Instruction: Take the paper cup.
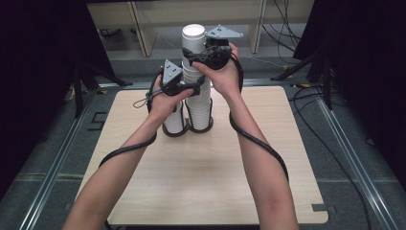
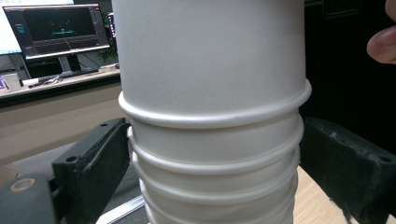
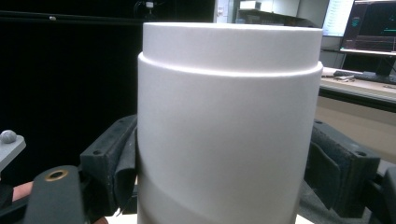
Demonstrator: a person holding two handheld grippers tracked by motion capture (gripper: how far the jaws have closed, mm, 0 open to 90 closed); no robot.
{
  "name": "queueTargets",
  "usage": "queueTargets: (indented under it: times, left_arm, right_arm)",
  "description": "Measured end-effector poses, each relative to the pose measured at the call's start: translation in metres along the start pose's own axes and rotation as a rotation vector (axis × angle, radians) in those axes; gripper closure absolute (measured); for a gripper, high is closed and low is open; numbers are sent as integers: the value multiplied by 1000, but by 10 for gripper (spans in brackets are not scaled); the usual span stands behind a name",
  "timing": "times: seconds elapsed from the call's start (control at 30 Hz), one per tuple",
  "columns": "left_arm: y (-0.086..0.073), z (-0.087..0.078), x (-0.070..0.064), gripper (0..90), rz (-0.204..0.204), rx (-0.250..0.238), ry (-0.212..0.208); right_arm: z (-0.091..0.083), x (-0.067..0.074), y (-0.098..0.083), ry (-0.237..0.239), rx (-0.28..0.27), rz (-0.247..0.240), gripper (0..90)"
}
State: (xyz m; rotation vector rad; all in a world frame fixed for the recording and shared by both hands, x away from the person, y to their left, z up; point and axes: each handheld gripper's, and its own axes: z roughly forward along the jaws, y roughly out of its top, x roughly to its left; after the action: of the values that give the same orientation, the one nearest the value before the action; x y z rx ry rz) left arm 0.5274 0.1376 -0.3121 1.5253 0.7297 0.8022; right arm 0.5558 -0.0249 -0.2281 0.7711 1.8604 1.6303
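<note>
A tall stack of white paper cups (image 1: 197, 81) is seen upside down at the far middle of the wooden surface (image 1: 206, 172), with a shorter stack of cups (image 1: 174, 122) just to its left; both stand in a dark holder (image 1: 187, 130). The left gripper (image 1: 187, 88) is placed around the middle of the tall stack. In the left gripper view its fingers (image 2: 100, 163) are pressed against the stacked rims (image 2: 215, 154) on both sides, so the stack is gripped. The right gripper (image 1: 198, 56) is set higher, around the topmost cup (image 3: 229, 121). In the right gripper view the left finger (image 3: 114, 158) touches the cup wall, and the right finger (image 3: 338, 163) lies at its edge; the cup appears clamped.
</note>
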Motion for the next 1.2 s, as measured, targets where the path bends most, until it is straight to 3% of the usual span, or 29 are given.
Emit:
queueTargets:
  times: [0.23, 0.7, 1.2]
  left_arm:
    - [0, 0, 0, 87, 1, 2, 0]
    - [0, -1, 0, 88, 2, 12, 9]
    - [1, 0, 0, 88, 1, 12, 4]
  right_arm:
    - [-2, 0, 3, 1, -22, 7, 205]
    - [-15, 1, 26, -12, -111, 6, 226]
    - [-18, 0, 34, -15, -134, 5, 233]
